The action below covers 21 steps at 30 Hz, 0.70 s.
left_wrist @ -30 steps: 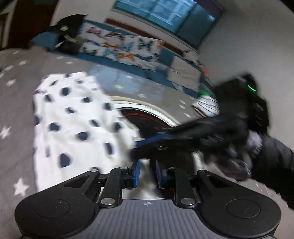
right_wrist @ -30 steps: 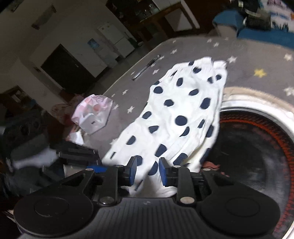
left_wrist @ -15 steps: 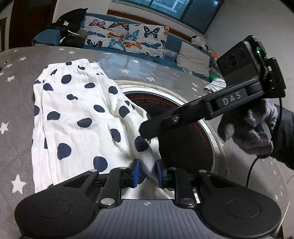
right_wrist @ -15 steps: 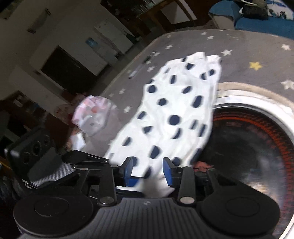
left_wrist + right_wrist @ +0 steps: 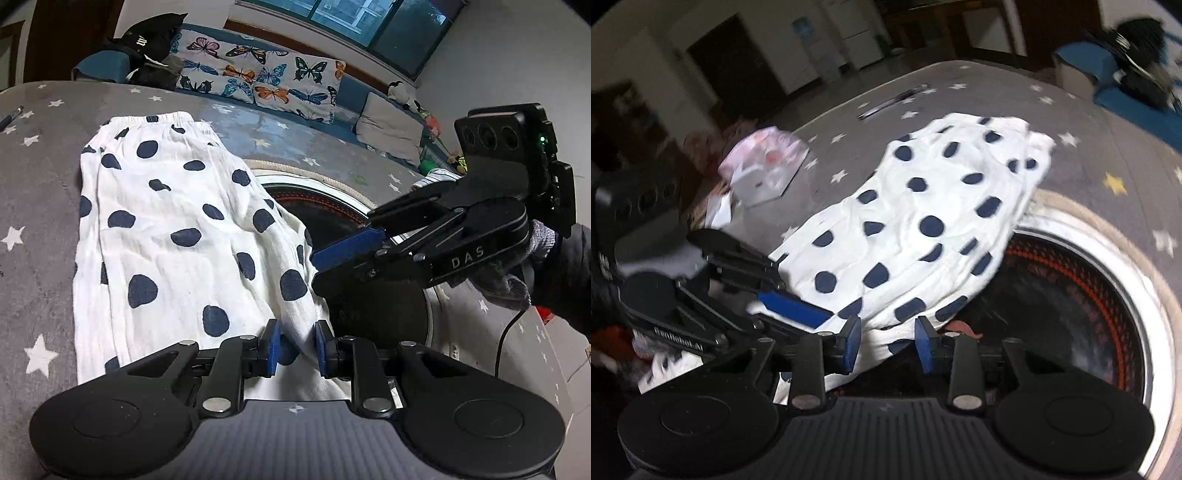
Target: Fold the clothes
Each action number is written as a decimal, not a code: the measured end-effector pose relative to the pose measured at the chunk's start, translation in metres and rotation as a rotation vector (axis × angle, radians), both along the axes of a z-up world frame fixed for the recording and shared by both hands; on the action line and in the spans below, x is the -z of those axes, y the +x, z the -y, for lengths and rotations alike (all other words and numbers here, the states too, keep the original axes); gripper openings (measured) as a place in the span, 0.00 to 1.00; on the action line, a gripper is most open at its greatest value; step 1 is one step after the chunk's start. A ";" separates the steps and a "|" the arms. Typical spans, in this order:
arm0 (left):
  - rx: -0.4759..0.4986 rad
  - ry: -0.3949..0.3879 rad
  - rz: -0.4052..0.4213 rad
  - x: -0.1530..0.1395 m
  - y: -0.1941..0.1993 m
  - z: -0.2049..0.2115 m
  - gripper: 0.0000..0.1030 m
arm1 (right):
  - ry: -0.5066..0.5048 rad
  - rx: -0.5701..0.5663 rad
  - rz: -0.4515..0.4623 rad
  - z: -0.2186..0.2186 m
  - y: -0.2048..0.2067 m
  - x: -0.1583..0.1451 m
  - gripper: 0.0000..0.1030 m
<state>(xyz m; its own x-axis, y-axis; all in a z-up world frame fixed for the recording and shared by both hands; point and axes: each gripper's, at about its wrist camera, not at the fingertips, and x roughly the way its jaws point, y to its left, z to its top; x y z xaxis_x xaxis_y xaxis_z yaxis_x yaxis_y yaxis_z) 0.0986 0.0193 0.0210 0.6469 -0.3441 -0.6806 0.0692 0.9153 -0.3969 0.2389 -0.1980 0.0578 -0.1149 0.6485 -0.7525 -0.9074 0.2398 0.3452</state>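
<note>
A white garment with navy dots (image 5: pixel 177 221) (image 5: pixel 923 206) lies lengthwise on the grey star-print table cover (image 5: pixel 37 184). Its far end is the elastic waistband. My left gripper (image 5: pixel 295 349) is shut on a bunched fold at the near end. My right gripper (image 5: pixel 888 343) is at the same end. Its jaws are closing, with the garment's edge between the blue pads. In the left wrist view the right gripper (image 5: pixel 316 269) reaches in from the right, held by a gloved hand (image 5: pixel 517 273). Part of the garment drapes over a round black inset.
The round black inset (image 5: pixel 1052 314) with its red ring and white rim sits in the table to the garment's right. A pen (image 5: pixel 890 103) and a pink-white packet (image 5: pixel 764 166) lie on the far side. Behind is a sofa with butterfly cushions (image 5: pixel 258 74).
The right gripper has rolled and shifted at the garment's near edge, and its jaws widened a little, then narrowed. The left gripper has kept its hold in place.
</note>
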 end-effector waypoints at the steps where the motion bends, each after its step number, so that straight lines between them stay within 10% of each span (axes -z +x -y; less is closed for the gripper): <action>1: -0.001 0.000 0.003 -0.001 -0.001 0.000 0.22 | -0.003 -0.024 0.018 -0.002 -0.004 -0.002 0.31; 14: -0.137 0.014 0.010 -0.020 -0.063 -0.035 0.22 | -0.010 -0.056 0.059 -0.012 -0.023 0.002 0.30; 21: -0.218 0.009 -0.009 -0.023 -0.101 -0.055 0.22 | -0.092 0.004 0.137 -0.004 -0.037 0.002 0.05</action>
